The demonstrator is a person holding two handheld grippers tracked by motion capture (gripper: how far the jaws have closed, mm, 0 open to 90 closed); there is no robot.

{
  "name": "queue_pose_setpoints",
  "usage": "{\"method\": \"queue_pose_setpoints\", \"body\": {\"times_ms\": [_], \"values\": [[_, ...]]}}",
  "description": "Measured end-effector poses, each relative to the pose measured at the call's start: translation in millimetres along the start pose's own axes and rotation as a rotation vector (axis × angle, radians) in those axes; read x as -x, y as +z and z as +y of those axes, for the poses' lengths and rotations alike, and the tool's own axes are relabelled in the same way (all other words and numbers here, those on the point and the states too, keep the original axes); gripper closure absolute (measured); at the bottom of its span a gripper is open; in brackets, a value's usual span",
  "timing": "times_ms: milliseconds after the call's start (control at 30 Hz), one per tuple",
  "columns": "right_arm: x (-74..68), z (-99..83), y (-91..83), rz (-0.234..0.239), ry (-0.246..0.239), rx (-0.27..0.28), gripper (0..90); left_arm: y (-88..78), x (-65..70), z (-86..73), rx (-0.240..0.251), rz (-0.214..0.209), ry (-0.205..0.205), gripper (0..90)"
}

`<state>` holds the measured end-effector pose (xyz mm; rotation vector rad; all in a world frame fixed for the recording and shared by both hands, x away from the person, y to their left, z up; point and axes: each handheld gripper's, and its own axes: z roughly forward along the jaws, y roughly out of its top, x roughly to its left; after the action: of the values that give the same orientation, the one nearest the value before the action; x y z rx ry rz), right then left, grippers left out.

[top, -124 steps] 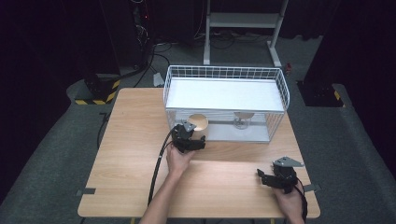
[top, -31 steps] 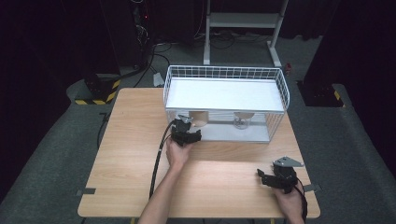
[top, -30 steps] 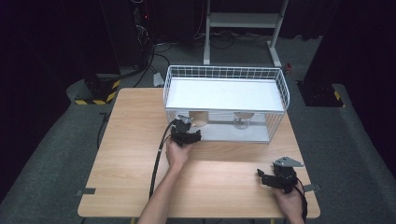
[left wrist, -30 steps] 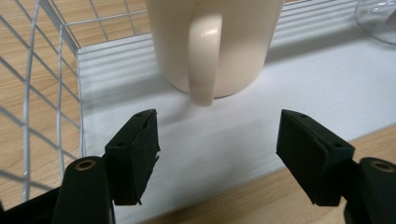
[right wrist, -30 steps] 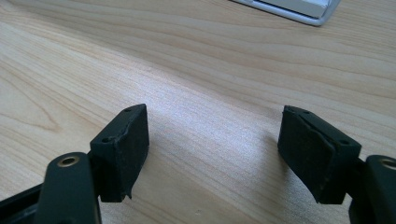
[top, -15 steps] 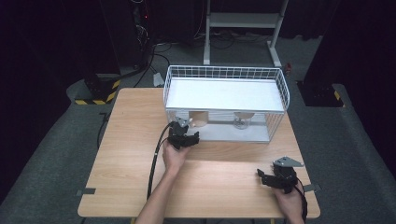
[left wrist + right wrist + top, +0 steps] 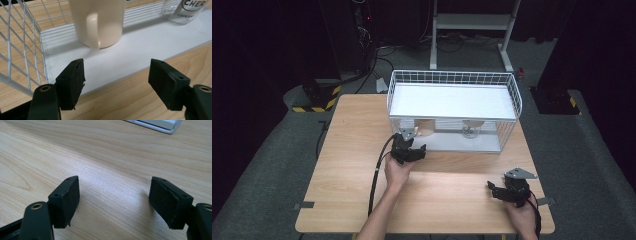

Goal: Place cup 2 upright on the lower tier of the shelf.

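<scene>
**K:** Two sets of jaws, both parted, nothing between either pair. Left gripper (image 7: 116, 85): gap roughly mug-wide, pads over the seam where the white shelf floor (image 7: 125, 60) meets the bench (image 7: 140, 100).

**R:** Where's the mug relative to the left jaws?

**K:** Cream mug (image 7: 97, 22) sits just ahead of them, slightly toward the left jaw, upright on the shelf floor, handle facing the camera. Not touching either pad.

**R:** Anything else ahead?

**K:** Clear glass (image 7: 183, 10) with dark lettering, farther ahead and off beyond the right jaw, same floor. Wire basket (image 7: 22, 50) wall runs along the outside of the left jaw.

**R:** Right side?

**K:** Right gripper (image 7: 113, 205): jaws apart, bare wood between and ahead of them. A white edge shows far ahead, top corner.

**R:** High view agree?

**K:** Yes. Left gripper (image 7: 408, 150) sits at the open front of the basket (image 7: 452, 80), mug (image 7: 425, 128) just past it inside, glass (image 7: 471, 129) further along. Right gripper (image 7: 508, 191) is well apart, near the bench corner closest to the person, hand (image 7: 523, 217) behind it.
</scene>
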<state>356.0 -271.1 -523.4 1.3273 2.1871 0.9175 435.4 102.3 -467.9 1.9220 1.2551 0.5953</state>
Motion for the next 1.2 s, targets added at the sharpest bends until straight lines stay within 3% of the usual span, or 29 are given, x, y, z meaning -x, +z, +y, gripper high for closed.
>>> {"method": "queue_pose_setpoints", "body": {"times_ms": [200,367,600,833,1200], "values": [[0.0,0.0,0.0,0.000,0.001,0.000,24.9,-7.2,1.3,-1.8,0.009,-0.011,-0.006,28.6],[0.1,0.0,-0.1,0.000,-0.002,-0.001,25.0,-13.8,5.5,-2.0,0.012,-0.011,0.028,28.2],[0.1,0.0,0.0,0.000,-0.002,0.000,25.0,-20.7,7.2,-7.3,0.024,-0.037,0.008,28.2],[0.1,0.0,-0.1,0.000,-0.002,-0.001,25.0,-28.3,12.4,-13.1,0.025,-0.022,0.048,28.0],[0.0,0.0,0.0,0.000,0.000,0.000,24.9,-37.2,10.7,-24.8,0.013,-0.051,0.029,28.0]]}}
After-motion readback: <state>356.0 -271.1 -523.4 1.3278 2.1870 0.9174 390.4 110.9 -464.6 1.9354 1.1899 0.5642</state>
